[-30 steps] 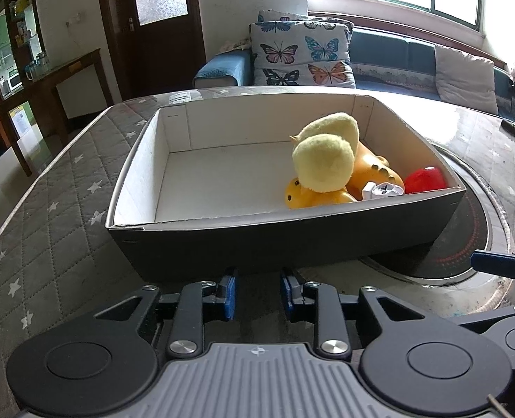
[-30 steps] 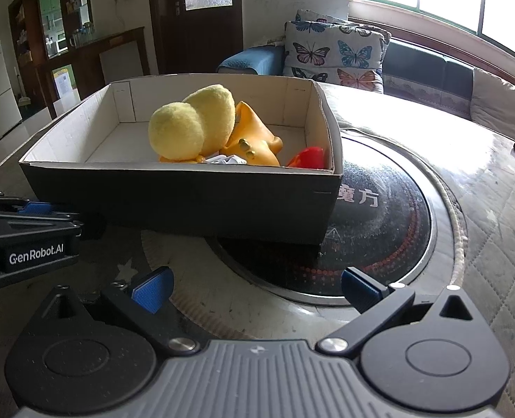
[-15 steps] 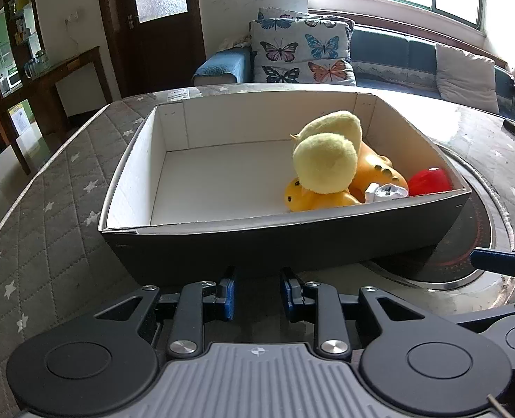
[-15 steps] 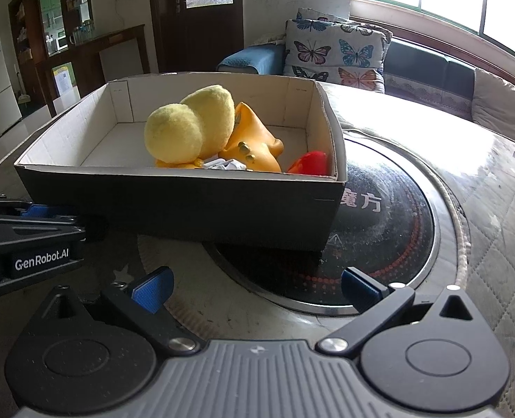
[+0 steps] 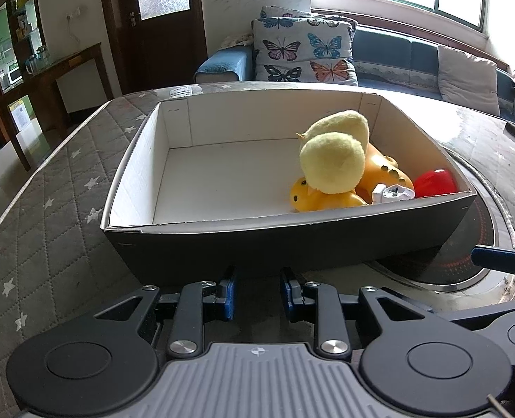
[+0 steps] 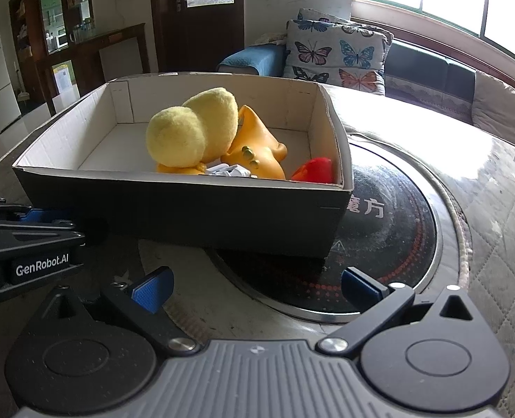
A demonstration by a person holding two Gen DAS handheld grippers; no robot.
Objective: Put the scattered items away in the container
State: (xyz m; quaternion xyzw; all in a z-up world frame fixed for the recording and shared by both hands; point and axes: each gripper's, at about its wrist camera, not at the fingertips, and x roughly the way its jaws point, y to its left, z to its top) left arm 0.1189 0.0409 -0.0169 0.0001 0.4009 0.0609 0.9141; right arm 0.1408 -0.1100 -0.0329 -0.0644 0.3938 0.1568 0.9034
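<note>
Left wrist view: the container [image 5: 292, 244], a shallow cardboard box, dark outside and white inside, is being seen at the centre of the frame, resting on the table [image 5: 48, 230].
Container in right wrist view: the same box [image 6: 187, 212] is being shown from its other side, with its right near corner overhanging the round black cooktop [image 6: 396, 230] set in the table.
Plush chick: a fluffy yellow toy [image 5: 334, 160] is being held inside the box at about 2 o'clock from the box's centre, lying on the other toys.
Yellow duck: a small rubber duck [image 5: 309, 198] is being pressed under the plush, against the near wall.
Orange toy: an orange figure with studs [image 5: 382, 174] is being seen just right of the plush, touching it.
White item: a small white piece [image 5: 393, 193] is being seen against the near wall, beside the orange toy.
Red item: a red object [image 5: 435, 183] is being seen in the box's right near corner.
Left gripper: the gripper [image 5: 257, 294] is being held at 6 o'clock, just in front of the box's near wall; its blue pads are being kept a narrow gap apart with nothing between them.
Right gripper: the gripper [image 6: 254, 287] is being held at 6 o'clock over the cooktop rim, jaws spread wide and empty.
Surroundings: a quilted star-patterned cover [image 5: 31, 278] is being seen on the table; butterfly cushions [image 5: 302, 52] are being seen at 12 o'clock on a sofa.
</note>
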